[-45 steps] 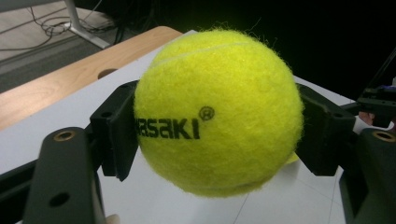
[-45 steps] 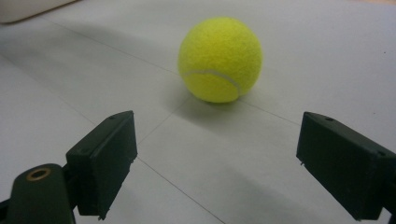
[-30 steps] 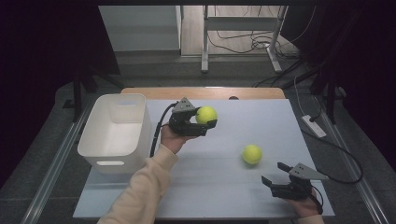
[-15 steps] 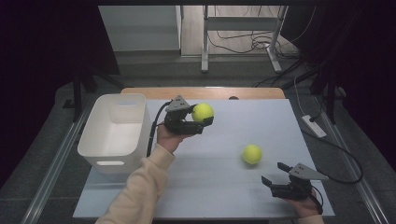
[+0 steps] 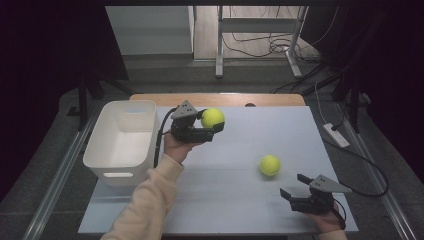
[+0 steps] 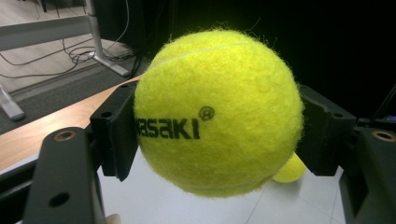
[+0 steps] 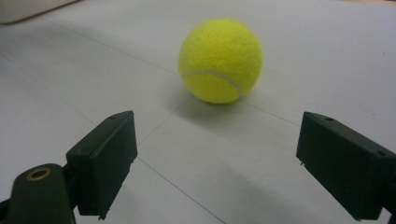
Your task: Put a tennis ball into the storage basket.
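Pale counter [image 5: 235, 200], dark room | left gripper [image 5: 212, 126] jaws clamped on held ball [image 5: 212, 118], drifted slightly toward white bin [image 5: 107, 155] since a second ago | right gripper [image 5: 295, 187] jaws apart, unmoved, near second ball [image 5: 270, 165] | likely bin drop next

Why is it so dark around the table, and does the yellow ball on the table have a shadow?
High view: light falls on the pale grey table while the room's sides go black. Right gripper view: the fuzzy yellow tennis ball is sharp and casts a soft shadow toward the camera. Left gripper view: the held yellow tennis ball looks huge, with black behind it.
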A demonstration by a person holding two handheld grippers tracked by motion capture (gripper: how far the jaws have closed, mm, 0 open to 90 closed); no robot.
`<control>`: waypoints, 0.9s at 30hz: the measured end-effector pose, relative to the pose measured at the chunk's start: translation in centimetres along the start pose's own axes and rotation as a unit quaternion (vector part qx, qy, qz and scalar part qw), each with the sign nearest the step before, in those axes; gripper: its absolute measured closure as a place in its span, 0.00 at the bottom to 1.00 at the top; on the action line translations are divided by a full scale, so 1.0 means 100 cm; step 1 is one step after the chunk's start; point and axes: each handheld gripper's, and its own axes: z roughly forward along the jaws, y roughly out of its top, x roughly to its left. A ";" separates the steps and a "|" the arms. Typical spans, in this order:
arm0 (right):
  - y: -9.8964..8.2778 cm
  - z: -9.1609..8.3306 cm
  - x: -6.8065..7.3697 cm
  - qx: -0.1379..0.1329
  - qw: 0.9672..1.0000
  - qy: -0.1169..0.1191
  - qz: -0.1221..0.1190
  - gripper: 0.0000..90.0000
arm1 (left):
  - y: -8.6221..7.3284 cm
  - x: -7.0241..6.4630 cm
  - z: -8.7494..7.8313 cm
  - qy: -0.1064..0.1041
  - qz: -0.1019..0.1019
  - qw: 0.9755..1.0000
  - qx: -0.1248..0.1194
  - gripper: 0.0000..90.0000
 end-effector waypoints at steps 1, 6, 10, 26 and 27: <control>0.000 0.000 0.000 0.000 1.000 0.000 0.001 0.14 | 0.000 0.000 -0.001 0.001 0.000 1.000 -0.001 0.29; 0.000 0.000 0.000 0.001 1.000 0.000 0.000 0.14 | 0.002 0.002 -0.004 0.006 -0.001 1.000 -0.004 0.29; 0.000 0.000 0.000 -0.001 1.000 0.000 0.001 0.14 | 0.003 0.004 -0.007 0.009 0.000 1.000 -0.006 0.29; 0.000 -0.001 0.000 -0.003 1.000 0.000 0.002 0.14 | 0.008 0.012 -0.019 0.031 -0.008 0.999 -0.015 0.29; 0.000 -0.001 0.000 -0.004 1.000 0.000 0.002 0.14 | 0.009 0.012 -0.020 0.033 -0.008 0.999 -0.015 0.29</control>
